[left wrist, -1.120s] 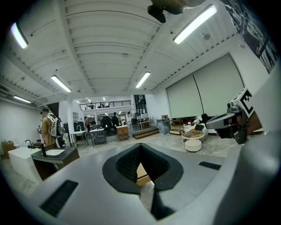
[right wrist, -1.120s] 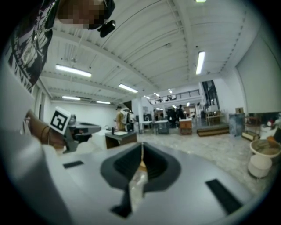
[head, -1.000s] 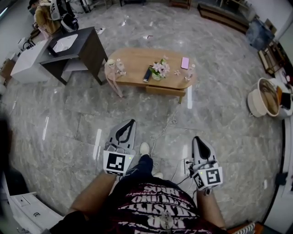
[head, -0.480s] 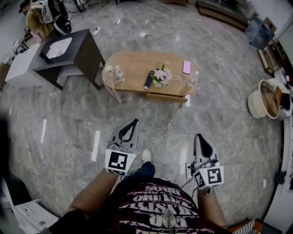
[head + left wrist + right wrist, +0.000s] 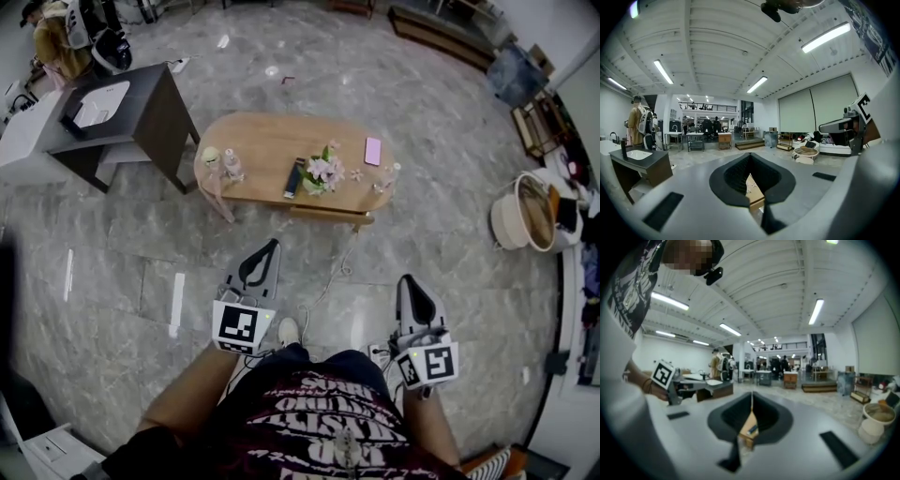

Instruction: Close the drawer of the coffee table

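You hold both tools clenched and empty. The left gripper has its jaws pressed together with nothing between them, and so has the right gripper. Both point toward the oval light-wood coffee table and are well short of it, over the grey marble floor. The wooden drawer sits under the table's near edge, its front standing a little proud of the tabletop. On the table lie a black remote, a small vase of pale flowers and a pink phone (the phone toward the right end). A dark square side table stands just left of the coffee table.
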A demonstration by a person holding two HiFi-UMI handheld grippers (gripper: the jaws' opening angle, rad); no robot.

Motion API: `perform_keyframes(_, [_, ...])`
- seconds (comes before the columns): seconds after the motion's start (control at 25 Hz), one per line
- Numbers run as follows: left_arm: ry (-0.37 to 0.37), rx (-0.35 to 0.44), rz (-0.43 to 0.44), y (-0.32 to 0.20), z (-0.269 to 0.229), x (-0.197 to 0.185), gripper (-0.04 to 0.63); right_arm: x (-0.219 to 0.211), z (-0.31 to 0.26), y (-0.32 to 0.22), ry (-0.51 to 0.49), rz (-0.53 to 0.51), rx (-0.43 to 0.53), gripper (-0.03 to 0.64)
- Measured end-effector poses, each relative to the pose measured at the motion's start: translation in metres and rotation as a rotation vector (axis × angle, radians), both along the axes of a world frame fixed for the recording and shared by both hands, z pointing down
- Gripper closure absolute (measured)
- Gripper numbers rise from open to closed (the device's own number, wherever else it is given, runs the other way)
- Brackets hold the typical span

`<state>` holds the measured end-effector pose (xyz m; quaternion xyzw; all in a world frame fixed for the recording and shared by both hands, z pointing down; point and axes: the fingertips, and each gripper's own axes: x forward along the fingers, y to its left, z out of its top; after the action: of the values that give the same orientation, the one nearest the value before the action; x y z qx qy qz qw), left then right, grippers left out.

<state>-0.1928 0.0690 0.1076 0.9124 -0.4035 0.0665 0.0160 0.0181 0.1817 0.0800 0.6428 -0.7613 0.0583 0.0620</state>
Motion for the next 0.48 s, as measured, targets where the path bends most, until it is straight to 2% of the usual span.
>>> perform_keyframes(0.2, [0.01, -0.016, 0.013, -0.014, 0.006, 0.004, 0.572, 0.001, -0.003, -0.012, 0.025, 0.004, -0.011, 0.581])
perform_keyframes(0.48, [-0.001, -0.048, 0.004, -0.03, 0.024, 0.013, 0.572, 0.015, 0.013, -0.028, 0.004, 0.008, -0.043, 0.581])
